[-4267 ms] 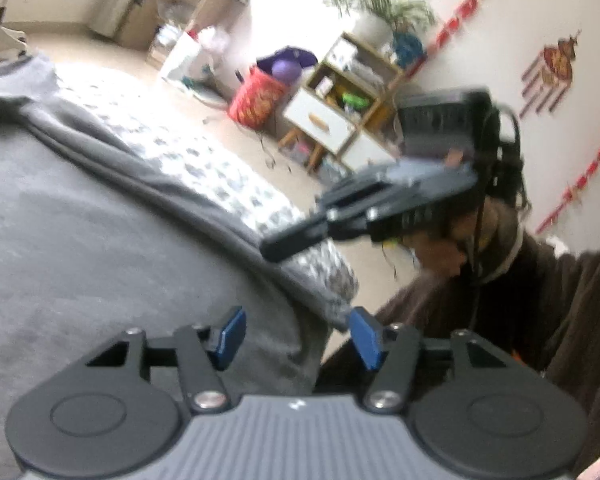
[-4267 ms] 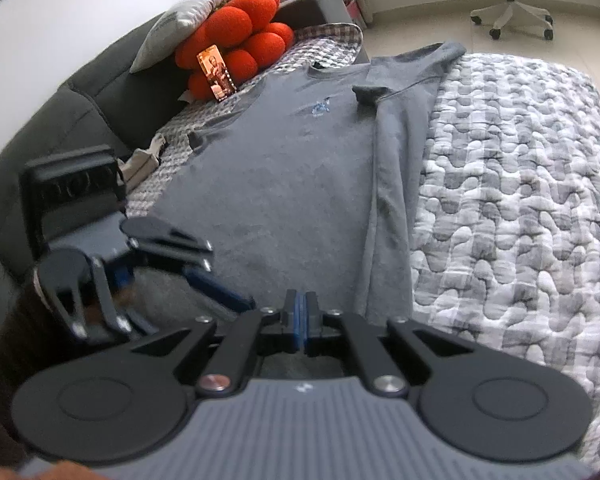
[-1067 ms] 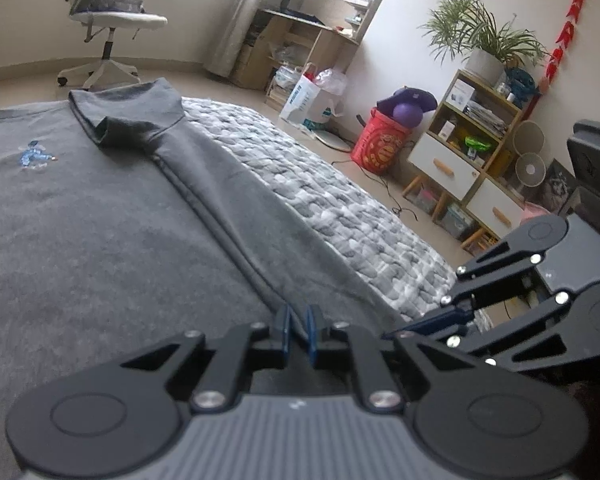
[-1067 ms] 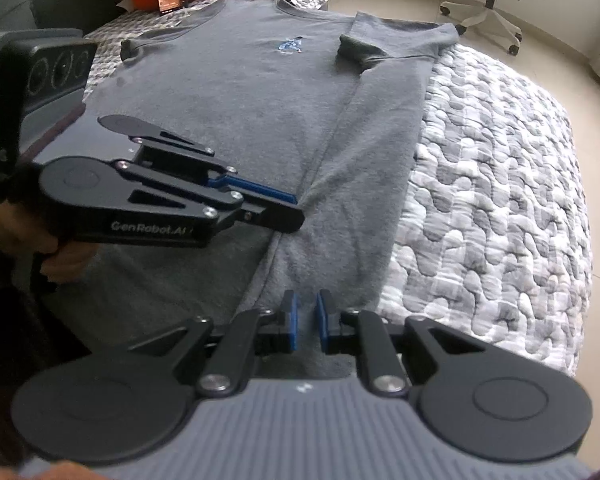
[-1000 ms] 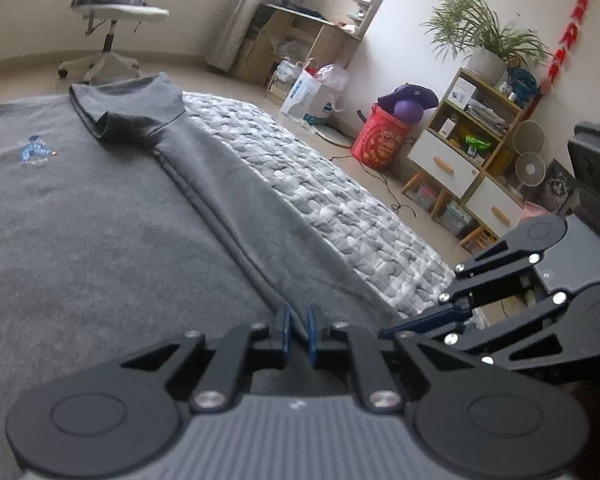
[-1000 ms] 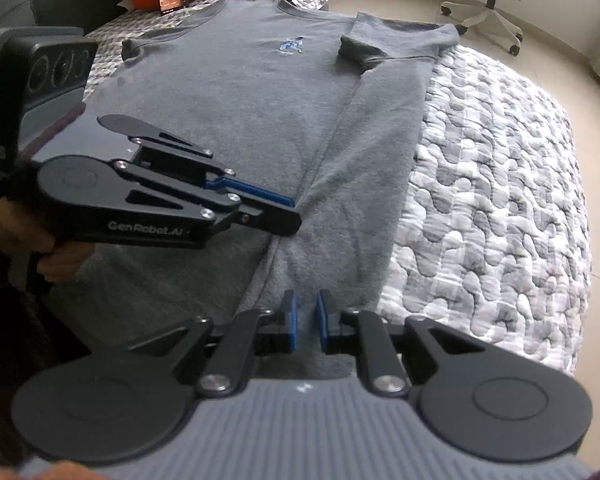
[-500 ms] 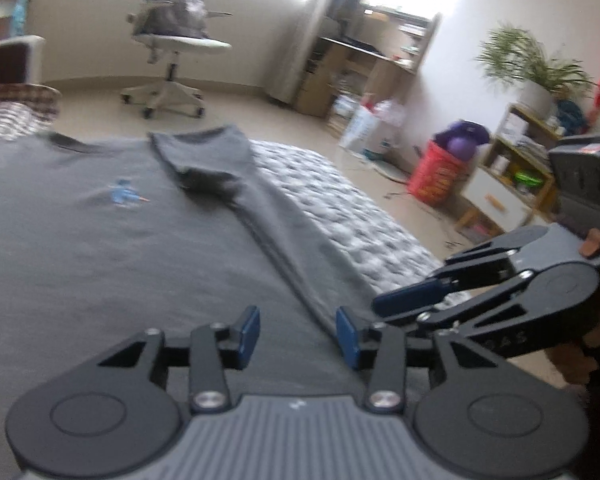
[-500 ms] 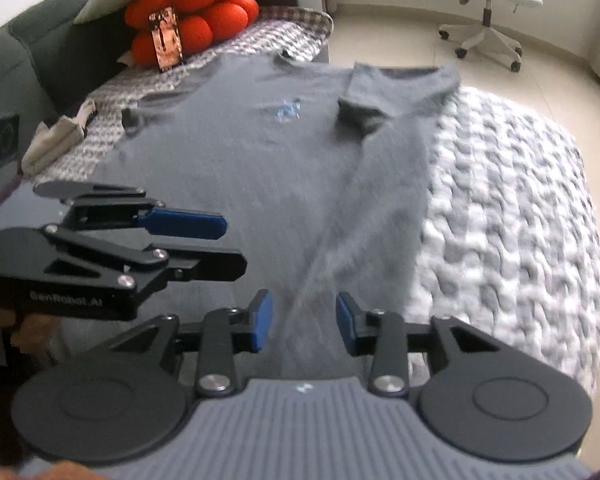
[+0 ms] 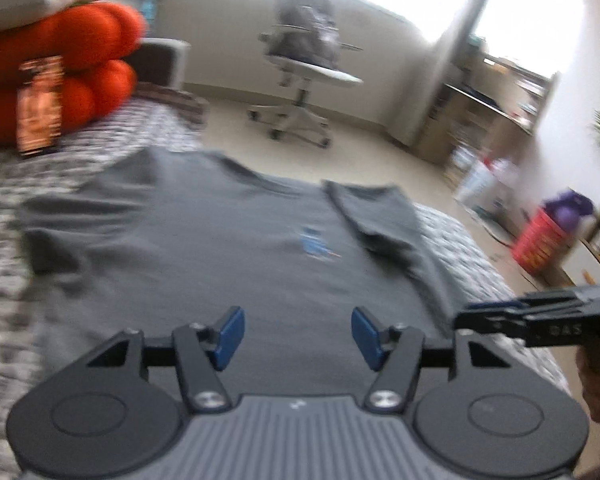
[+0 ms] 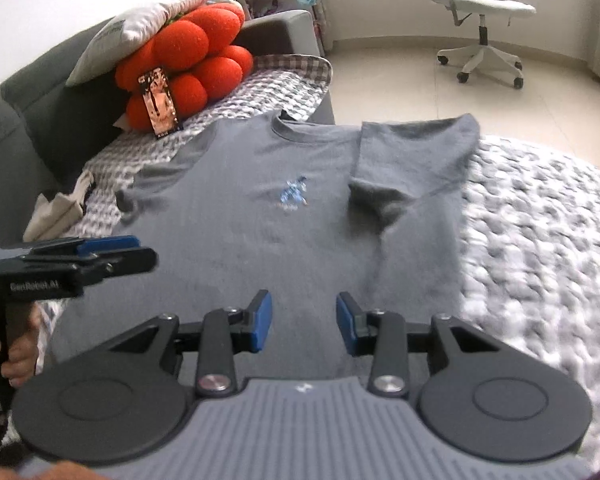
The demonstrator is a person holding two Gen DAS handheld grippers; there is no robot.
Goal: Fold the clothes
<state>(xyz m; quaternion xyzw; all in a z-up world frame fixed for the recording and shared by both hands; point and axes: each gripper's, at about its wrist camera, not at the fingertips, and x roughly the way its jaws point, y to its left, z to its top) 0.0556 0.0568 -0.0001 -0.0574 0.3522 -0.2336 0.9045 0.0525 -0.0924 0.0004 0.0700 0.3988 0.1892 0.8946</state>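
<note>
Grey tee (image 10: 284,216) lies flat on the quilt (image 10: 540,240), collar toward the sofa back, right side already folded in along the quilt's right edge. Soft, light knit, prob floppy; best pinched at hem corners or the left sleeve (image 10: 160,184). L gripper (image 9: 292,336) & R gripper (image 10: 303,322) both spread open, empty, above the hem. Quilt bumpy, grey-white.

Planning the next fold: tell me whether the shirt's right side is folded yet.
Folded: the gray T-shirt's right sleeve and side lie turned inward over its front.
</note>
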